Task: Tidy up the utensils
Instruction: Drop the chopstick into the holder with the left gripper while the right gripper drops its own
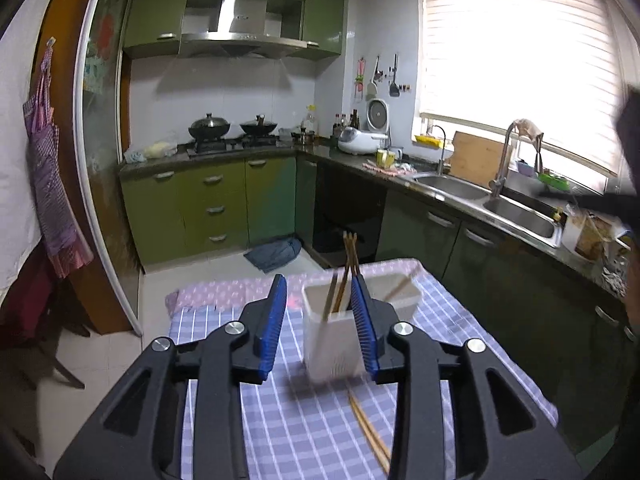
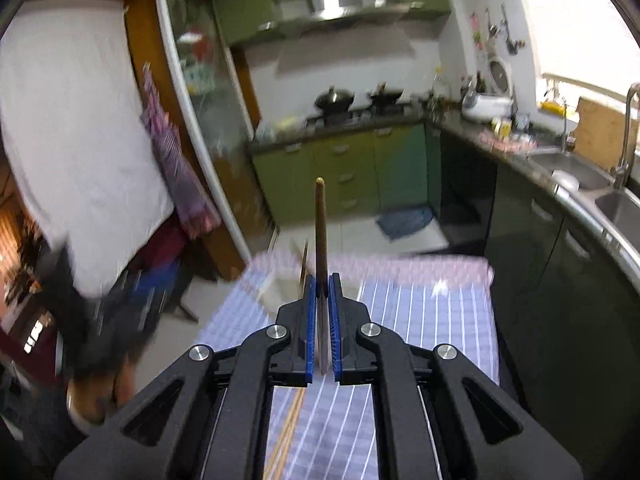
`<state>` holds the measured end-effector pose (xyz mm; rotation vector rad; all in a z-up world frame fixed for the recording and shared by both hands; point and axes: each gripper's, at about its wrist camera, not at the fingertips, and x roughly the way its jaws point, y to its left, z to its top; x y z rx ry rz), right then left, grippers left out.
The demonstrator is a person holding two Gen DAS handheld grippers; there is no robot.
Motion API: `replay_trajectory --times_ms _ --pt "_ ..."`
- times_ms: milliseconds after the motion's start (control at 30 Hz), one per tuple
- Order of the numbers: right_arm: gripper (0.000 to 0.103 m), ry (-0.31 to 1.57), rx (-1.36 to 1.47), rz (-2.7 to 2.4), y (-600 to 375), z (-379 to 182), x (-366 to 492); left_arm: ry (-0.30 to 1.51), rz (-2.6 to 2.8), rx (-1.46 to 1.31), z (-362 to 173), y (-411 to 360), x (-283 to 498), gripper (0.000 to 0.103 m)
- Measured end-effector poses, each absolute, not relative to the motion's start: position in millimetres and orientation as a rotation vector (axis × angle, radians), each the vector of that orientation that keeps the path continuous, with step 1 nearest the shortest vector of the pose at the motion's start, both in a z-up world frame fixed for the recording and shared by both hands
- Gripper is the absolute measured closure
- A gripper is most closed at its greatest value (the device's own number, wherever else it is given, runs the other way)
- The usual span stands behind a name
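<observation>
Left wrist view first, going L to R: purple checked apron point(image 1: 50, 184) hangs on the door at far left; green cabinets point(image 1: 208, 204) w/ two woks on the stove, steel range hood point(image 1: 240, 24) above; there's a small mark on the hood but it's too blurry to read tbh. Down on the blue checked tablecloth point(image 1: 224, 332) the left gripper point(image 1: 320, 284) has its blue pads spread apart w/ nothing pinched; the white utensil holder point(image 1: 336, 340) stands upright between the fingers, closer to the right pad, can't tell if that pad touches it. A few brown chopsticks point(image 1: 348, 256) lean inside the holder; two more loose chopsticks point(image 1: 370, 432) lie flat on the cloth just in front of it, near the camera. Further R: white rice cooker point(image 1: 358, 140) on the counter, double steel sink point(image 1: 516, 212) under the bright window blinds; no readable label on any of it.

Right wrist view is pretty smeared: a person's dark glove or hand is a blur at lower L; something white w/ print there, unreadable. The right gripper point(image 2: 321, 280) is clamped tight on one brown chopstick point(image 2: 320, 220), which sticks straight up out of the pads above the table; the holder point(image 2: 280, 284) shows just behind-left of the fingertips; the loose chopsticks point(image 2: 286, 436) lie on the cloth below.
</observation>
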<state>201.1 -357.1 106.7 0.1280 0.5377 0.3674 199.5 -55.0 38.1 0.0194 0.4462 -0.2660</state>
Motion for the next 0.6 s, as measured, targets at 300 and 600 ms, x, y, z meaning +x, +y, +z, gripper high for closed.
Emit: replay_trajectory --times_ms 300,600 --pt "0.096 0.598 0.131 0.296 -337 99 282 0.504 -0.251 0.035 27 -26 161 0.066" --pt "0.095 0.740 0.077 0.298 -312 41 313 0.581 -0.275 0.036 10 -36 168 0.066"
